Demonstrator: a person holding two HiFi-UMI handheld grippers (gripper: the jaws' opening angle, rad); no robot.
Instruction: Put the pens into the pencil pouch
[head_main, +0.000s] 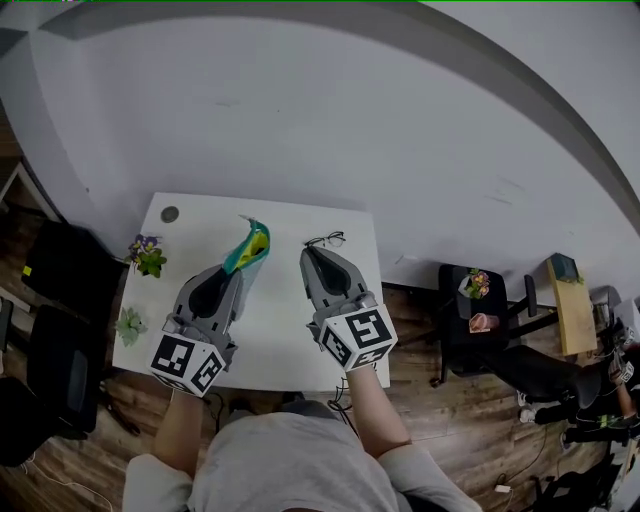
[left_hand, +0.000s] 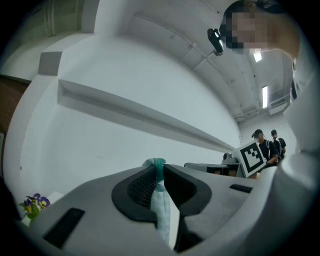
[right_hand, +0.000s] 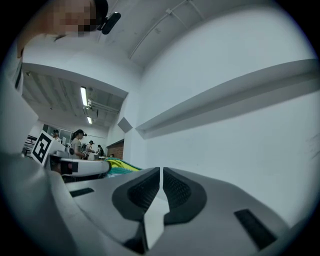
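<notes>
We found the left gripper (head_main: 234, 271) clamped on one end of the teal-and-yellow fabric pencil pouch (head_main: 249, 246), whose long axis ran on beyond the jaws toward the wall (head_main: 330, 110), just left of the right gripper (head_main: 316, 254), which was closed and empty.

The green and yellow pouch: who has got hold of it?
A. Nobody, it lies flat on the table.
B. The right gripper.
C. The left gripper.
C: the left gripper pinches the pencil pouch by one end, and the left gripper view shows its teal fabric squeezed between the jaws.
</notes>
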